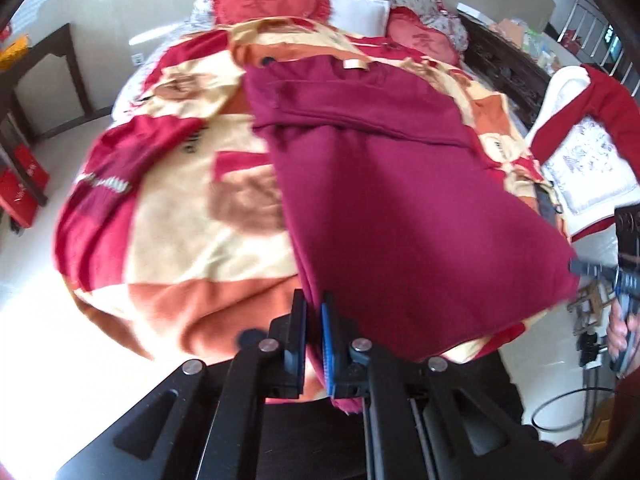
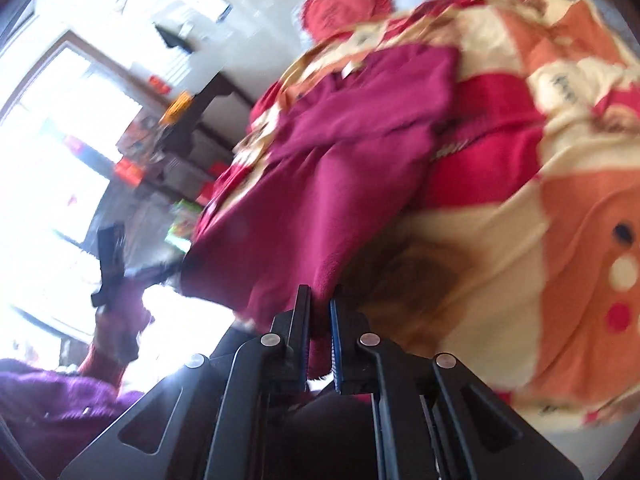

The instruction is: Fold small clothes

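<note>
blanket [image 1: 192, 216] | both jaws pinch maroon garment [image 1: 400, 208] hem | window [image 2: 48, 128] only in right view

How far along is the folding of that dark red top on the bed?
Early on. Done: one part of the top near its collar already lies folded across it on the blanket. In hand: the left gripper and right gripper each pinch a near hem corner, lifting it. Left: folding the hem toward the collar.
</note>
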Tool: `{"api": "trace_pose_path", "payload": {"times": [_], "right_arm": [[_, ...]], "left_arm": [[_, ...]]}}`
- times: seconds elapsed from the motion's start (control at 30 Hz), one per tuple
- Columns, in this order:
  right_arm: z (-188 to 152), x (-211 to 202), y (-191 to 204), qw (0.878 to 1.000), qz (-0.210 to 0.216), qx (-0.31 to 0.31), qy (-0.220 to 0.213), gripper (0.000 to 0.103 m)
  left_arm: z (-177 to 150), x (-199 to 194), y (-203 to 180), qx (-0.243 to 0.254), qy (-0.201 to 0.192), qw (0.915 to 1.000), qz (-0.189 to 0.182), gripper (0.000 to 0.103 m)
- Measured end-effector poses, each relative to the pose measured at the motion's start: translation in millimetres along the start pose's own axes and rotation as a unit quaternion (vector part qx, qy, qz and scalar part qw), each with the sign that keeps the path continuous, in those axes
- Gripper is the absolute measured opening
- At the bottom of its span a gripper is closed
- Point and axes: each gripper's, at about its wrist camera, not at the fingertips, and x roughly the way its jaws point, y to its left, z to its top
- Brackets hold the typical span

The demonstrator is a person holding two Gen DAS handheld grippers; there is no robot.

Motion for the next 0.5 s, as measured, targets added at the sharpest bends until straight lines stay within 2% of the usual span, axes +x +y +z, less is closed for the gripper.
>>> {"api": "trace_pose_path", "payload": {"times": [0.03,0.1,0.17,0.2,0.23,0.37,0.4,0.5], "right_arm": [[-8,8,4,1.0,-0.002,-0.006,0.02,0.0],[-22,31,4,0.997,-0.038,-0.018,0.064,0.0],[-24,46,-11,0.994,-0.051,0.013,0.097,0.004],[-21,47,-17,0.993,-0.059,0.029,0.097,0.006],[-17,45,-23,0.993,-0.066,0.041,0.087,0.008],[20,25,-35,0.995,-0.089,0.052,-0.001,0.015],[35,25,-37,0.993,-0.106,0.047,-0.026,0.016],[69,42,-46,0.987,-0.143,0.043,-0.059,0.016]], "left_arm": [[-3,7,2,-0.004,0.008,1.0,0.003,0.007],[-11,23,10,-0.015,0.032,0.9993,0.007,0.007],[-20,35,10,-0.014,0.045,0.9988,0.014,0.007],[-24,40,8,-0.013,0.05,0.9985,0.015,0.007],[-27,45,6,-0.012,0.054,0.9984,0.013,0.007],[-30,55,2,-0.007,0.062,0.998,0.012,0.007],[-30,57,1,-0.008,0.066,0.9978,0.009,0.007],[-29,64,0,-0.011,0.075,0.9971,0.009,0.007]]}}
